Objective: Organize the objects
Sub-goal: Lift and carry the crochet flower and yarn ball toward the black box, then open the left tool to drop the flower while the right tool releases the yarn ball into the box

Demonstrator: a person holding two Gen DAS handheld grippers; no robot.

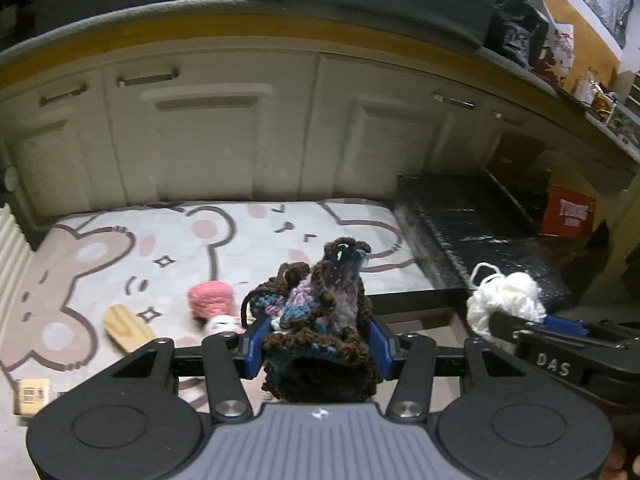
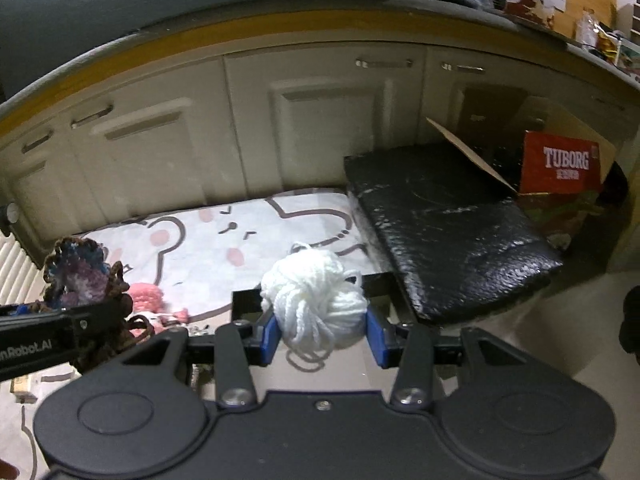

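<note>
Crocheted piece, left wrist view: a crumpled brown-edged crochet work in blue, purple and white yarn sits clamped between the blue pads of the left gripper, above the near edge of the cartoon-bear floor mat.
Left jaws: clenched on the crochet work, pads pressing both sides.
On the mat: a pink yarn ball and a flat wooden comb-shaped piece lie left of the held crochet; a small cardboard tag with a barcode lies at the mat's near left corner.
Right of the mat: a black cushion-like slab, touching the mat's right edge.
White yarn, right wrist view: a loose ball of white yarn is gripped between the blue pads of the right gripper, over the mat's near right corner.
Right jaws: clenched on the white yarn.
Beyond the slab: a red Tuborg carton, well right of the mat.
Behind the mat: cream cabinet doors.
</note>
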